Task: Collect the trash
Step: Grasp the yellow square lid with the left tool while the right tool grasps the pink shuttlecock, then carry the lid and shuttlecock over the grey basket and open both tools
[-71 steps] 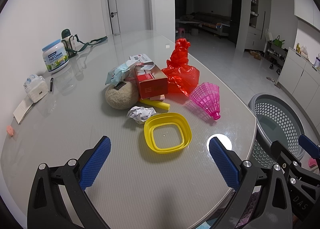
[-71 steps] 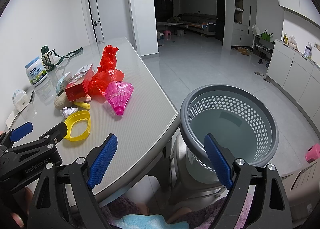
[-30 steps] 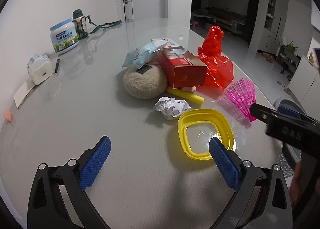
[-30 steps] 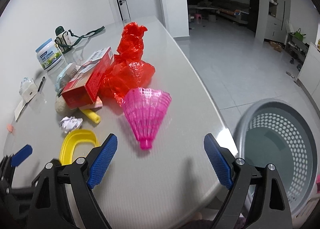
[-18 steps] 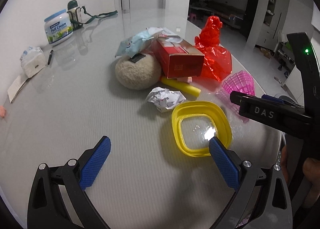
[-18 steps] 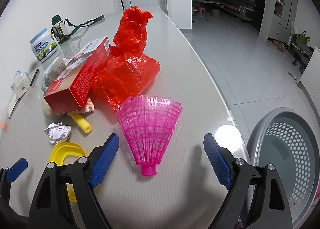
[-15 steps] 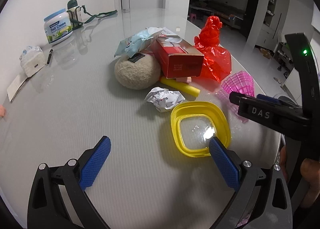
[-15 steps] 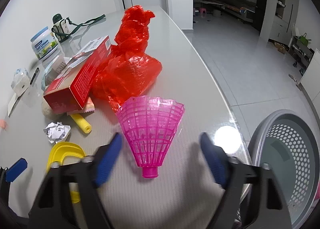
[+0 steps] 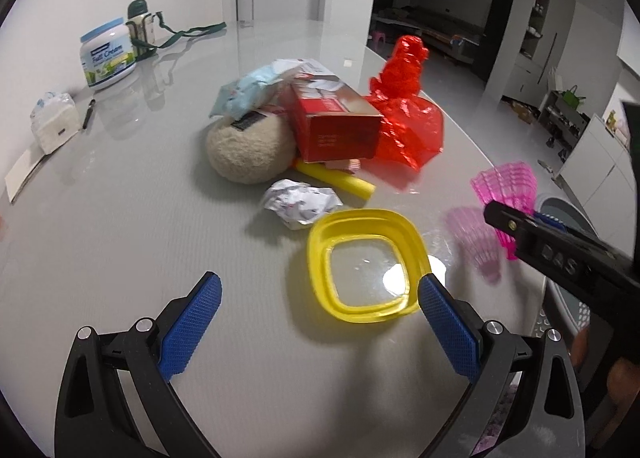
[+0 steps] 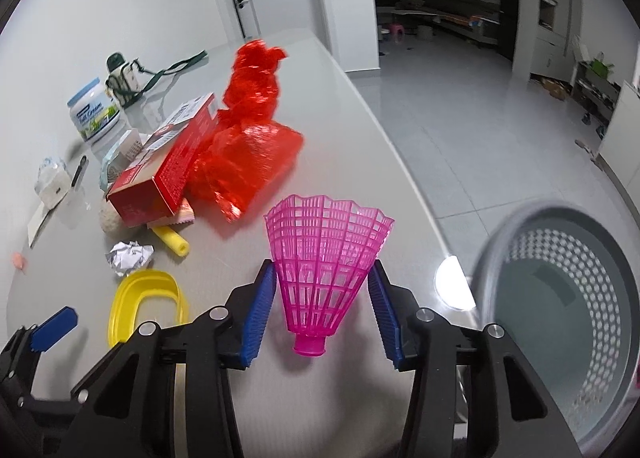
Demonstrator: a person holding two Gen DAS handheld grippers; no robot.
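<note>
My right tongs (image 10: 322,306) are closing around the pink mesh cone (image 10: 325,266), which lies between the blue pads (image 10: 256,318). The pads stand just beside its ribs on both sides, and I cannot tell whether they press on it yet. The cone lies on the table (image 10: 360,106) near its right edge, close to the corner nearest me. Its long axis runs straight away from the tongs, narrow collar toward me and flared mouth away, so the pads meet the tapering sides across that axis. I judge this a fair line for a pinch, though thin mesh may flex or slip toward the narrow end.

My left tongs (image 9: 320,318) hang wide and empty over the near part of the table, with the yellow lid (image 9: 366,262) just ahead, its right rim beside the right pad. The right tongs are plainly the nearer to the cone.

The grey perforated basket (image 10: 560,298) stands off the right edge of the table, below its level, and what I see of its inside looks bare. The rest of the trash sits mid-table: crumpled paper (image 9: 300,204), a red box (image 9: 336,118) and a red plastic bag (image 9: 408,110).
</note>
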